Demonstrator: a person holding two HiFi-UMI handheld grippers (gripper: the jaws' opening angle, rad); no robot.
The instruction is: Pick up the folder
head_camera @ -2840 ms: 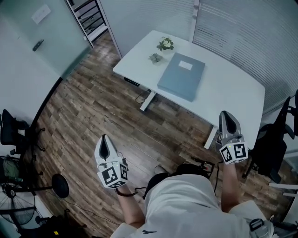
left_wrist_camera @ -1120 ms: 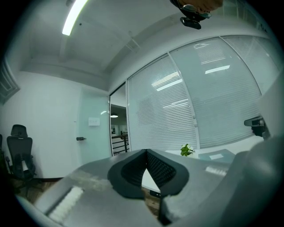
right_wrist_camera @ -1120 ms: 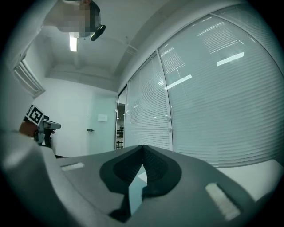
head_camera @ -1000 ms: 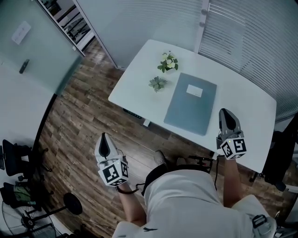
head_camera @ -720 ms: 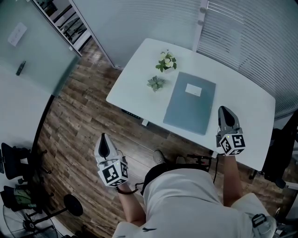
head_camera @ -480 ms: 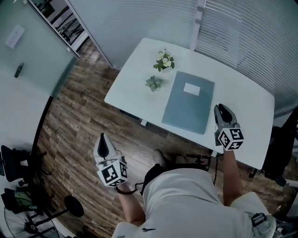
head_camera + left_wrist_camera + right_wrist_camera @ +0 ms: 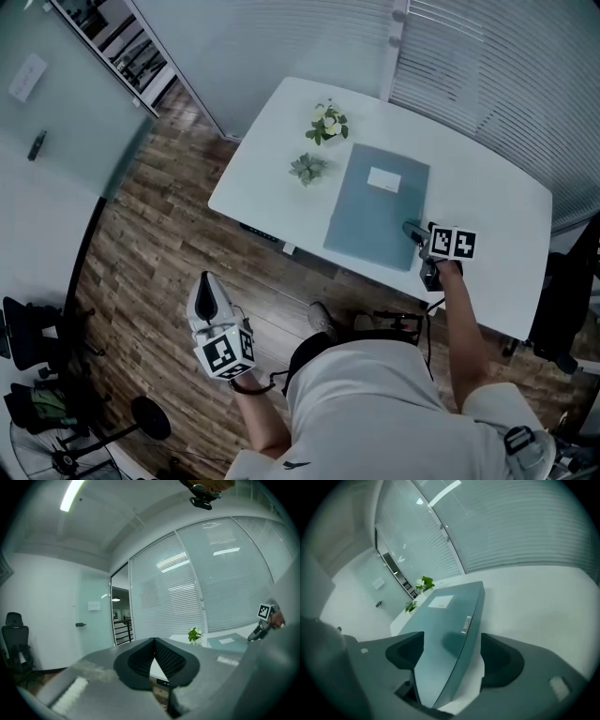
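Right hand-held gripper point(image 7: 410, 228) just opened wide around the edge of the blue folder point(image 7: 378, 203), not clamped or lifted yet; left hand-held gripper point(image 7: 209, 286) closed, idle.

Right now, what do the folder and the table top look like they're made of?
Folder: probably plastic-coated board; grey-blue, smooth with a soft sheen that mirrors a dark shape, stiff straight edge.
Table top: likely laminate or painted board; plain white, even, matte, no grain visible.

White table point(image 7: 492, 192) bears a flat grey-blue folder point(image 7: 373, 211), a flowering plant point(image 7: 325, 123) and a smaller green plant point(image 7: 307, 168) beside it
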